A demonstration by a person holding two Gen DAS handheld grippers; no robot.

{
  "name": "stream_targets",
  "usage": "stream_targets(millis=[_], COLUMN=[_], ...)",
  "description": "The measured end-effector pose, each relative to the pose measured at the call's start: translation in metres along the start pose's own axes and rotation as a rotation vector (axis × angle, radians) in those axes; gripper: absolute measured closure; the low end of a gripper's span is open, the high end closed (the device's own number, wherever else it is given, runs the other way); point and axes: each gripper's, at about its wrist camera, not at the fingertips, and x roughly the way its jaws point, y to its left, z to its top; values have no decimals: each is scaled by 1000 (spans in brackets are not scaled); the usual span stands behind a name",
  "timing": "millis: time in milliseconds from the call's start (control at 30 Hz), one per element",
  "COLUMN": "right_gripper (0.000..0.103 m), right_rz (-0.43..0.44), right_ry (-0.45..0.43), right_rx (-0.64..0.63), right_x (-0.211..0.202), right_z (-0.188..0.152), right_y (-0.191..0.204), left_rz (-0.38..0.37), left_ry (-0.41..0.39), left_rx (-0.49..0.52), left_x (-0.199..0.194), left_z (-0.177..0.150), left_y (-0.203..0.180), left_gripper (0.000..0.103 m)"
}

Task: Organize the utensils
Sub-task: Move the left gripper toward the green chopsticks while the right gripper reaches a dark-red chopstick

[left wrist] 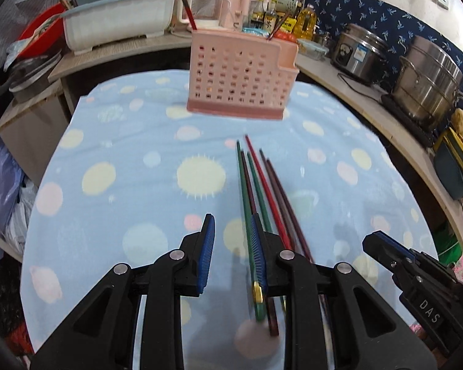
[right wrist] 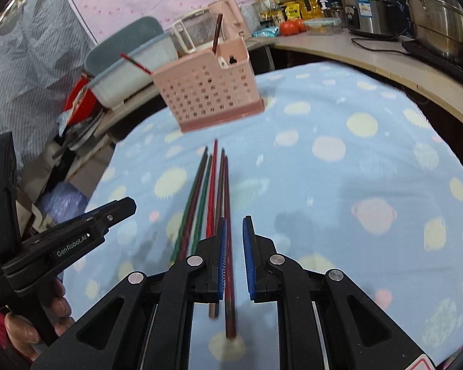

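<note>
left gripper [left wrist: 231,246] "GenRobot.AI": jaws narrow, empty | right gripper [right wrist: 233,256] "DAS": narrow, seemingly empty | chopsticks [left wrist: 262,191]

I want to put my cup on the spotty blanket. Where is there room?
The blanket is bare to the left of the chopsticks, from the pink basket down to the left tongs. It is also bare to their right, toward the counter with the pots. The counter itself is crowded.
</note>
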Motion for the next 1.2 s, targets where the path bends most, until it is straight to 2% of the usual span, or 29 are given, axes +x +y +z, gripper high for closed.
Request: stream_targets(millis=[167,400,633,800,1200], right_gripper=[90,90,90,90,94], right_rz=[7,11,12,0,-20], right_ry=[54,89,99,102,91], right_rx=[-34,-39,-43,-46,-65], right_x=[4,9,12,17,21], right_z=[-34,-56,-64,-64,-65], right_y=[6,7,8,8,7], left_rz=[9,6,2,-2,-16], left_ry=[16,36,40,31,52], left_rx=[-2,-16,-22,-17,10], left_x=[1,1,1,1,12], left_z=[-28,-53,-63,-64,-65], left_y=[2,4,4,1,-11], left_gripper=[80,80,80,68,68])
